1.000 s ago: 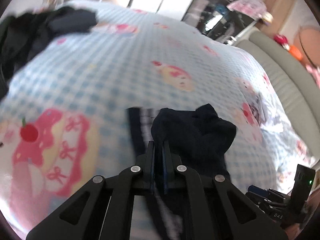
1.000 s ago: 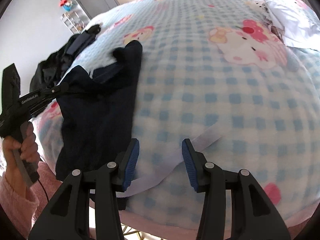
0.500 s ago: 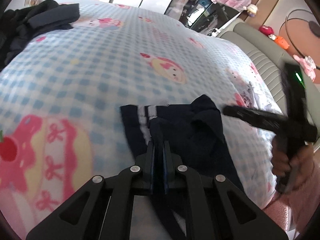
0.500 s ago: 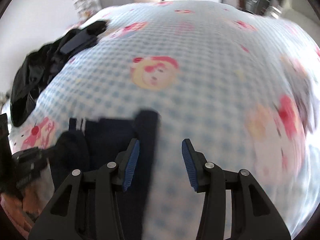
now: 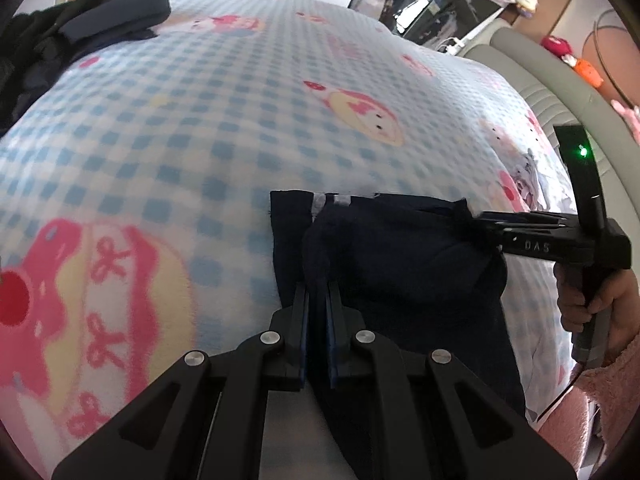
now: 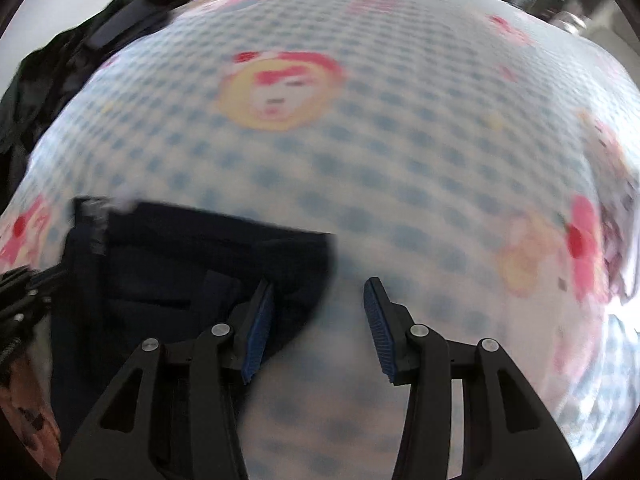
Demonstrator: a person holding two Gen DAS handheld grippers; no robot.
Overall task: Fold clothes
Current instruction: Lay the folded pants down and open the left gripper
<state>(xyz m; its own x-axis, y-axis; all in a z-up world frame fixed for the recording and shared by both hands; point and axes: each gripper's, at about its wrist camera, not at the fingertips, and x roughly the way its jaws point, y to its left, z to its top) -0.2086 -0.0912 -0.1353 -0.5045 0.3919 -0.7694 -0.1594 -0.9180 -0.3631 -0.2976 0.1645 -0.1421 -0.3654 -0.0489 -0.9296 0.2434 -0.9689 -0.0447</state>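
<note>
Bed (image 5: 208,128) fills both views, its blue-checked cartoon blanket giving me a broad flat place to fold on. Far to the left a heap of dark clothes (image 5: 60,36) waits, well apart from my work, so I judge those are for later. Near me lies the navy garment (image 5: 400,264), spread on the blanket at the bed's near edge with its white-striped hem on the far left corner. My left gripper (image 5: 318,312) has its fingers closed on a bunched fold of the garment's left side; I think that pins the cloth so it stays square while the other side is handled. My right gripper (image 6: 318,320) hangs over the garment's right edge, fingers apart and holding nothing: the left finger (image 6: 258,320) sits over dark cloth, the right one over bare blanket. That view is blurred, so whether a pad touches the fabric I cannot tell. Pinching that right edge looks like the next step.
</note>
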